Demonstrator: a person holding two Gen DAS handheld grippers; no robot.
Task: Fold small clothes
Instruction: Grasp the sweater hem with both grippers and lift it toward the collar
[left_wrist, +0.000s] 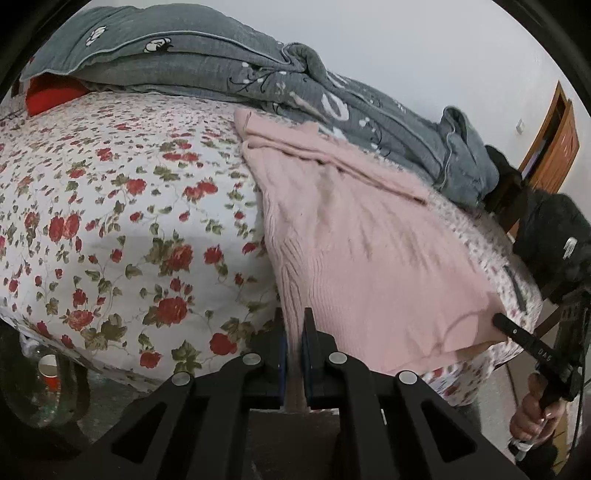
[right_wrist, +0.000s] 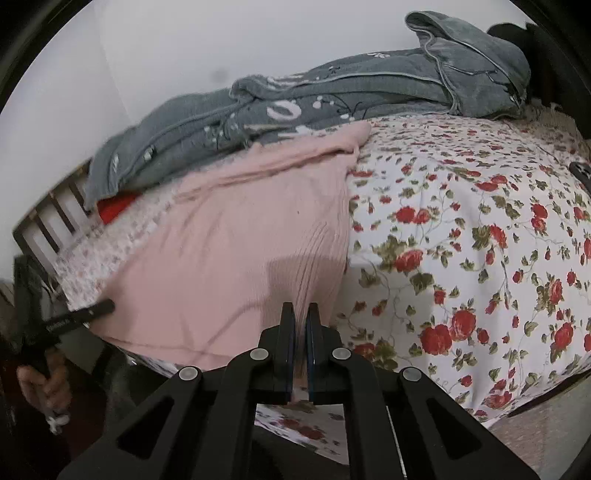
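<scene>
Here the pink sweater (left_wrist: 354, 236) lies spread on the bed with the flowery sheet (left_wrist: 110, 206), and its near edge is lifted up a little off the sheet. The left gripper (left_wrist: 294, 325) pinches one near corner of the sweater, with the pink knit squeezed tight between its two black fingers. The right gripper (right_wrist: 302, 321) pinches the other near corner the same way, jaws closed hard on the ribbed hem. In the left wrist view the right gripper shows at the far side of the sweater, and a hand (left_wrist: 532, 410) holds its handle below. In the right wrist view the left gripper's tip (right_wrist: 98, 308) touches the sweater's edge, and the other hand (right_wrist: 48, 384) grips its handle under it. Behind the sweater, along the wall, lies a big gray quilt (left_wrist: 258, 74) with white pictures on it, and the sweater's far end touches it. Something red (left_wrist: 51, 92) peeks out from under the quilt, well away from the sweater. A wooden door (left_wrist: 554, 140) stands past the quilt's end. A dark bag (left_wrist: 554, 236) sits beside the bed, near the sweater's side.
</scene>
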